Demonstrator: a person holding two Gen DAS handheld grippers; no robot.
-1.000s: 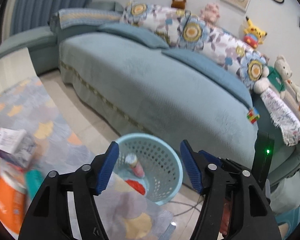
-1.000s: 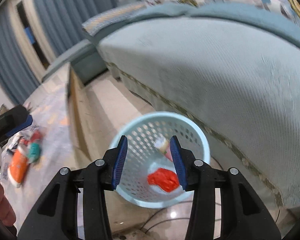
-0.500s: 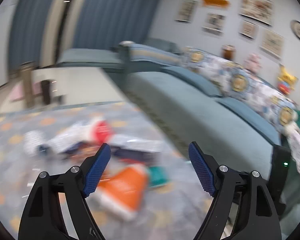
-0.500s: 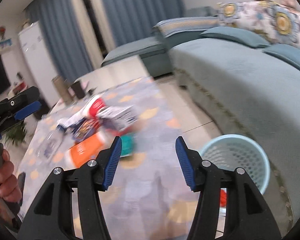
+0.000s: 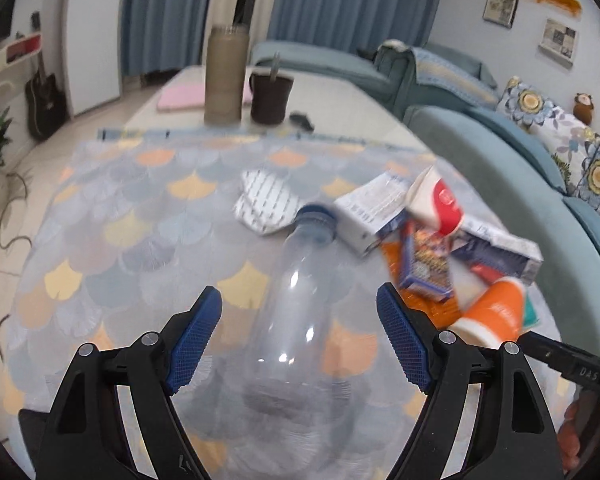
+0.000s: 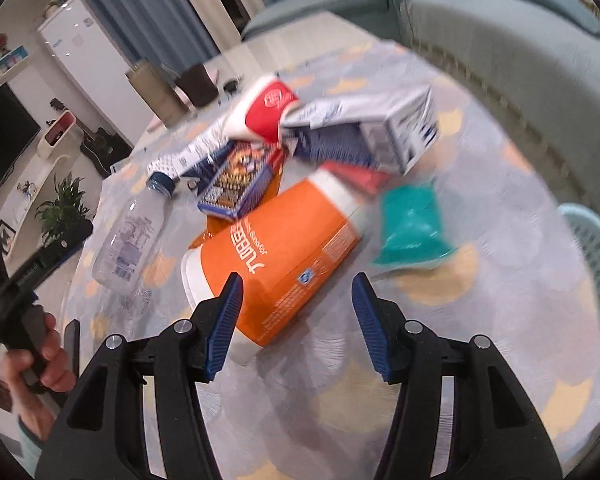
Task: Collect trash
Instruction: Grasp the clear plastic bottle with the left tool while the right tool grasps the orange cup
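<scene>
- On the scale-patterned surface (image 5: 148, 216), a clear plastic bottle with a blue cap (image 5: 296, 296) is lying between the wide left gripper (image 5: 298, 344), not touching; it is looking light, slippery and squashy, so squeezing its middle is best.
- Right gripper (image 6: 296, 320) is opening over the stiff orange cardboard tub (image 6: 284, 248), holding nothing.

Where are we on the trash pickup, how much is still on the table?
Neither gripper holds anything. The left gripper is open over the clear bottle; the right gripper, jaws opening, faces the orange cup. The boxes and teal wrapper remain. The basket's contents aren't visible.
</scene>
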